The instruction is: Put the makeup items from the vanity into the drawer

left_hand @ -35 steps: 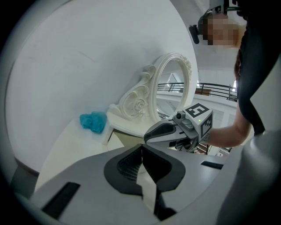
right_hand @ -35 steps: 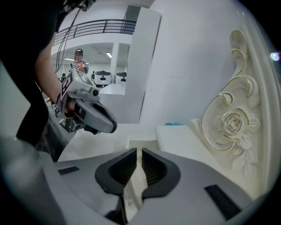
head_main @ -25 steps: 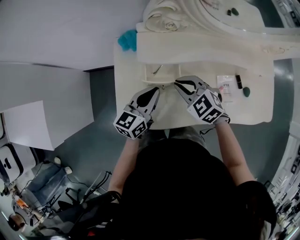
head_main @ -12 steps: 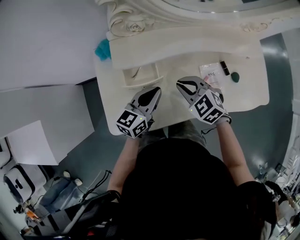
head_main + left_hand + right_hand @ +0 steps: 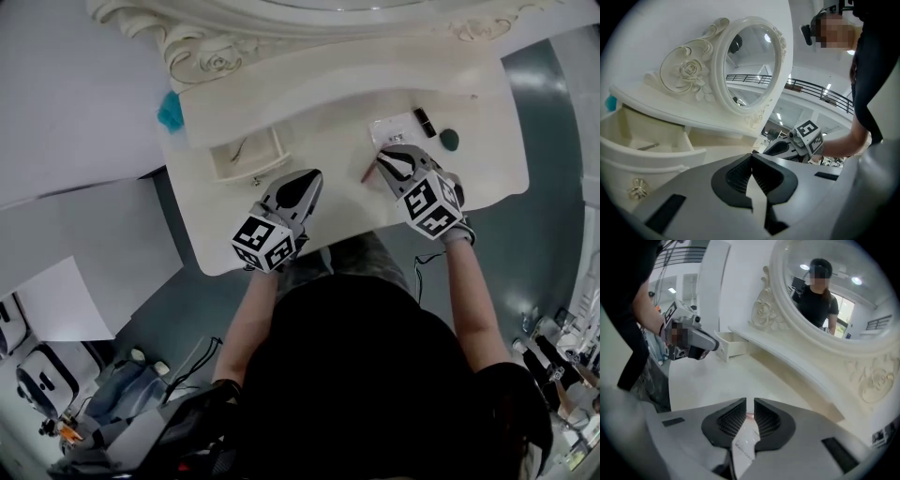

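Observation:
The cream vanity [image 5: 309,234] has a small drawer [image 5: 246,155] standing open at its left, with a thin stick [image 5: 237,150] inside. My right gripper [image 5: 382,157] hovers over the tabletop right of the drawer. It is shut on a slim white makeup tube [image 5: 744,444] whose pink end [image 5: 368,173] pokes out between the pads. My left gripper [image 5: 309,176] hangs just right of the drawer front, shut with nothing in it. The left gripper view shows the drawer [image 5: 647,140] and the right gripper [image 5: 787,145] beyond my left gripper's closed jaws [image 5: 751,157].
A white packet [image 5: 394,129], a small black item [image 5: 425,120] and a dark green blob [image 5: 450,139] lie on the vanity's right part. A teal object [image 5: 171,111] sits at the left end. The carved mirror frame [image 5: 820,352] and a raised shelf [image 5: 328,80] run along the back.
The head view has swung, so the vanity sits lower left in the frame. My right gripper has moved right, away from the drawer and toward the white packet. The left gripper shifted slightly right.

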{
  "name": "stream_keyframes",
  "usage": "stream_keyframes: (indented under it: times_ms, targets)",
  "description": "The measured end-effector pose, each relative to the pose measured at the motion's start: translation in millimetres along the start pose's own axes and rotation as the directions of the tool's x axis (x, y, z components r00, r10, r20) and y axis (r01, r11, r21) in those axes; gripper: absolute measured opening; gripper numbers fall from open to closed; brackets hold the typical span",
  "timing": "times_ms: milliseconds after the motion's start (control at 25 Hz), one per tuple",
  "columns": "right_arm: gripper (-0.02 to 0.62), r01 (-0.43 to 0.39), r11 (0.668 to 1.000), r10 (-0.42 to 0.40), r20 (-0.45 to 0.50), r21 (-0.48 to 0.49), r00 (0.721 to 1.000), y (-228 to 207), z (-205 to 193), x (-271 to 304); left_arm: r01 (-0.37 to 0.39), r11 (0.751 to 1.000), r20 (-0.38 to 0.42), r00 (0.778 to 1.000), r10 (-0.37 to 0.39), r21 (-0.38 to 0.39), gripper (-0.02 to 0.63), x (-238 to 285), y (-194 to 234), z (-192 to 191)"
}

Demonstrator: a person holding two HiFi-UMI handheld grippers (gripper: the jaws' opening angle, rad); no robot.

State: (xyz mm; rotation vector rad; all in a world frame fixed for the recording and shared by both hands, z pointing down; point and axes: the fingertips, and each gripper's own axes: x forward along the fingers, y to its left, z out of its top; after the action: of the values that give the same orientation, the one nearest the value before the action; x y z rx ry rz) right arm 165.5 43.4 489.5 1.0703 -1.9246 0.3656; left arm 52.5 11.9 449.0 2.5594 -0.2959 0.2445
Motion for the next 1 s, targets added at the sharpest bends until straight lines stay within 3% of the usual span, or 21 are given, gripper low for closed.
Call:
stream_keyframes:
  times_ms: [200, 480, 640, 840, 1000]
  targets:
    - [0.129, -0.018, 0.95, 0.015, 0.011, 0.313, 1.0, -7, -25, 3, 0.002, 1.0, -0.014, 1.0, -0.002, -0.008, 0.011, 16, -11, -8]
    - [0.17, -0.074, 0.867, 0.095, -0.017, 0.492, 0.995, 8, -36, 23, -0.016, 1.0, -0.017, 1.0, 0.016, -0.009, 0.011, 22, -13, -11]
    - [0.178, -0.097, 0.863, 0.144, -0.058, 0.496, 0.988, 13, -32, 34, -0.031, 0.999, -0.011, 0.999, 0.031, -0.013, 0.011, 20, -11, -11]
    - [0.178, -0.109, 0.94, 0.156, -0.125, 0.324, 0.98, 27, -17, 44, -0.052, 0.998, 0.0, 0.999, 0.052, -0.021, 0.011, 12, -6, -9]
    - [0.178, -0.148, 0.932, 0.185, -0.085, 0.331, 0.979, 36, 1, 51, -0.074, 0.997, 0.011, 0.997, 0.074, -0.031, 0.011, 2, 2, -10]
